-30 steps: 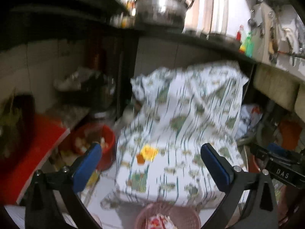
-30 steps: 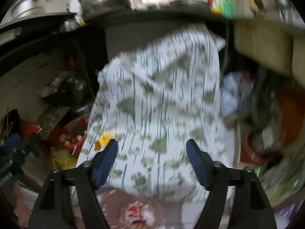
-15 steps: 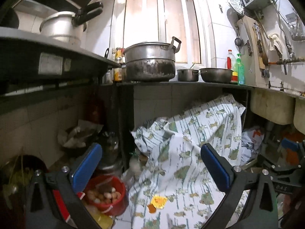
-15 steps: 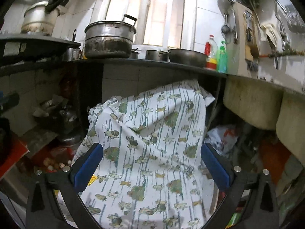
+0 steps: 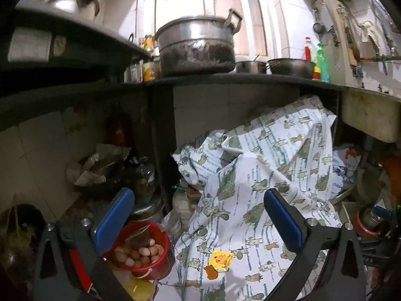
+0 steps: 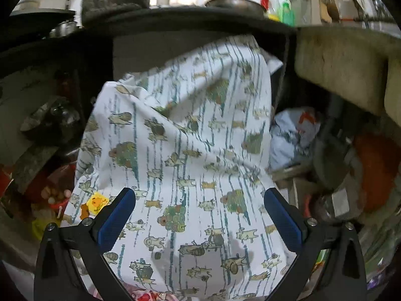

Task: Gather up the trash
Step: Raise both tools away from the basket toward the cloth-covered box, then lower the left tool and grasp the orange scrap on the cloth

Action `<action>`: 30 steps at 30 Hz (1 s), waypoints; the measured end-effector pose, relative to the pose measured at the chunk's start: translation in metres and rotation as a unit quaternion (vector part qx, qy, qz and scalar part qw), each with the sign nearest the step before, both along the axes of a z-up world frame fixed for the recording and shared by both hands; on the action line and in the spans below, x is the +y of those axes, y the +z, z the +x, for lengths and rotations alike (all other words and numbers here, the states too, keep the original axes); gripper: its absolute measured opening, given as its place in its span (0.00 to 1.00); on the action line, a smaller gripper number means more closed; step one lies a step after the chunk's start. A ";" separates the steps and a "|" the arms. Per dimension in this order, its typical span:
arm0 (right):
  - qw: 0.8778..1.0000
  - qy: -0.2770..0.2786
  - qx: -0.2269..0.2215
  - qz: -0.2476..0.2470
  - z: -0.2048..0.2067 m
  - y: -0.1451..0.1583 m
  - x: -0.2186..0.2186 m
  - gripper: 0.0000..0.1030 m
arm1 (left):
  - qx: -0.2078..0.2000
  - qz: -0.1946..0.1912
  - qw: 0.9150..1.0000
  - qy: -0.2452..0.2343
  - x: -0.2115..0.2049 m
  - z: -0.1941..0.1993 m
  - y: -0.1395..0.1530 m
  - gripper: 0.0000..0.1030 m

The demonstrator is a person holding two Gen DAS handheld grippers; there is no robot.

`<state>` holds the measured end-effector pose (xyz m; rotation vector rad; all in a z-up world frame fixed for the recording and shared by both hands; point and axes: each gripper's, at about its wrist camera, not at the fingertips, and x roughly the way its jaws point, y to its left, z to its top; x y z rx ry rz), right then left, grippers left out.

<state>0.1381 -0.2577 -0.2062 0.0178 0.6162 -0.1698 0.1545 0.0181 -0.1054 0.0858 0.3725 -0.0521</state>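
A yellow wrapper (image 5: 221, 260) and a small orange scrap (image 5: 211, 274) lie on a white patterned cloth (image 5: 263, 188) draped over something under the counter. My left gripper (image 5: 198, 222) is open and empty, above and short of the wrapper. My right gripper (image 6: 199, 218) is open and empty over the cloth (image 6: 190, 138); the yellow wrapper (image 6: 97, 202) lies to its lower left with the orange scrap (image 6: 84, 211). The rim of a pink basket (image 6: 150, 296) with trash shows at the bottom edge.
A red bucket of eggs (image 5: 140, 248) stands left of the cloth. Large pot (image 5: 198, 47), pans and bottles (image 5: 322, 62) sit on the dark counter above. Crumpled bags (image 6: 293, 130), containers and a stone sink (image 6: 338, 75) crowd the right side.
The left camera has tilted down slightly, showing more of the wrapper and egg bucket. The right gripper has tilted down and moved closer to the cloth; the wrapper and basket rim are back in view.
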 end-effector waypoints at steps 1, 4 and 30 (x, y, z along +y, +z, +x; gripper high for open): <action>1.000 -0.003 0.002 0.002 0.002 -0.003 -0.002 1.00 | 0.005 -0.002 1.000 0.002 0.002 0.005 -0.005 1.00; 1.000 -0.010 0.008 -0.009 0.006 -0.009 -0.003 1.00 | 0.029 -0.002 1.000 0.009 0.009 0.021 -0.025 1.00; 0.994 -0.022 0.103 -0.029 0.045 -0.049 0.001 1.00 | 0.459 -0.033 0.887 -0.034 0.000 0.153 -0.210 0.67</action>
